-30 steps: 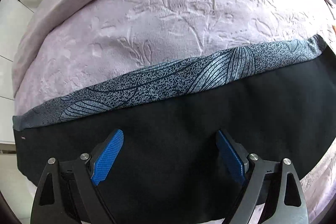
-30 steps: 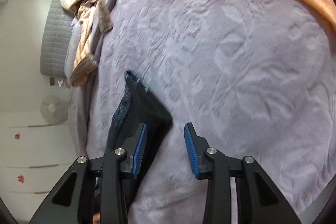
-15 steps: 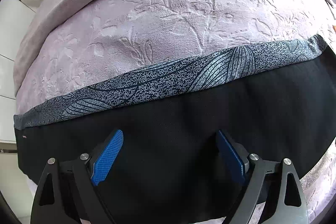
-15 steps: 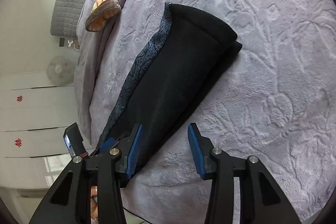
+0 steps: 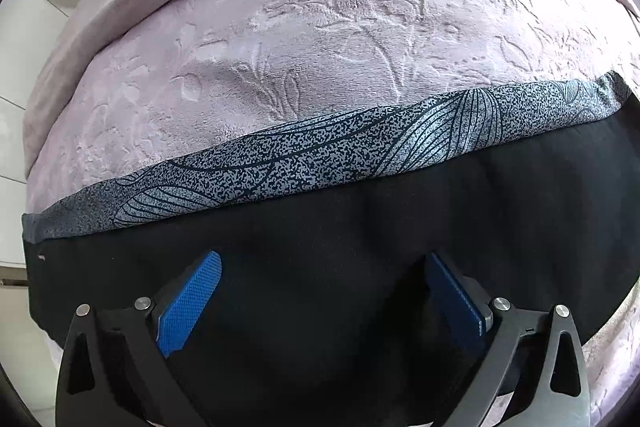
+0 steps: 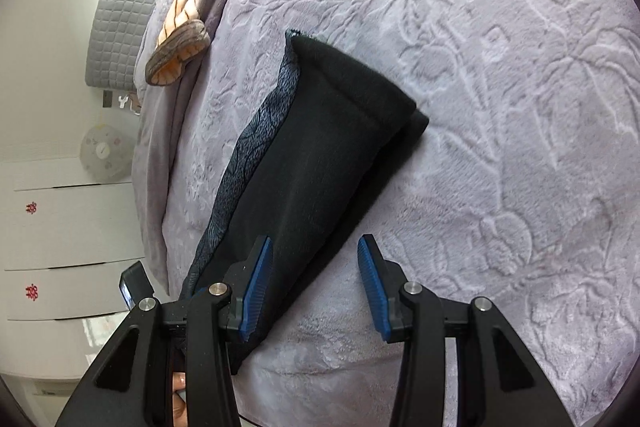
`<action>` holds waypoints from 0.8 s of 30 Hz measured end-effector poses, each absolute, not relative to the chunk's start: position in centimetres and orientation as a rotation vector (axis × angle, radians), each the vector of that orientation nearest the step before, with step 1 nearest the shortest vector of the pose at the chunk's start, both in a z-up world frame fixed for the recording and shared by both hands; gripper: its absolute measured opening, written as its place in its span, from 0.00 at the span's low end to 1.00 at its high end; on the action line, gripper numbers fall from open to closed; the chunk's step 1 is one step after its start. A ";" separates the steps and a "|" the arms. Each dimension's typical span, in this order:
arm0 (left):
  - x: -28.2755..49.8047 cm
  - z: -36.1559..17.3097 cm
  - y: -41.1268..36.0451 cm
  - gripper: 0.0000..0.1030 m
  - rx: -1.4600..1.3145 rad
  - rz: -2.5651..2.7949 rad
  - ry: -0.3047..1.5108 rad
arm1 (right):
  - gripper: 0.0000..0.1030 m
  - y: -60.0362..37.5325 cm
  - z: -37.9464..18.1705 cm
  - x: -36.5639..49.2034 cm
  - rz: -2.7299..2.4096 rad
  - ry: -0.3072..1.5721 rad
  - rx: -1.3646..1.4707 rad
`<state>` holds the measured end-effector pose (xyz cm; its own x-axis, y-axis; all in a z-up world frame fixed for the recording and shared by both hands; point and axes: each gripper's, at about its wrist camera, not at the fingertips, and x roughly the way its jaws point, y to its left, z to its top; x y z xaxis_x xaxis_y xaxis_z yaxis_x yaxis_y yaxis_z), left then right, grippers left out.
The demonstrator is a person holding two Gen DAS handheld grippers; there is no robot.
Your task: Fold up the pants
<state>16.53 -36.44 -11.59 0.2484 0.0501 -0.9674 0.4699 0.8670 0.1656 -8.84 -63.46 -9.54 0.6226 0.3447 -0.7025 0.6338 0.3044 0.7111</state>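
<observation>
Left wrist view has your left gripper low over the black pants, jaws spread wide, gripping nothing. Your right gripper hovers above the pants' near end on the bed, jaws apart and empty.

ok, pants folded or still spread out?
Folded lengthwise: the pants lie as one narrow black strip on the blanket, layered edges stacked at the far end. No crosswise fold yet.
</observation>
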 end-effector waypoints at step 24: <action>16.6 -11.8 -36.7 0.99 0.480 -0.291 1.309 | 0.47 -65.0 -5.1 -2.3 -0.266 0.997 0.919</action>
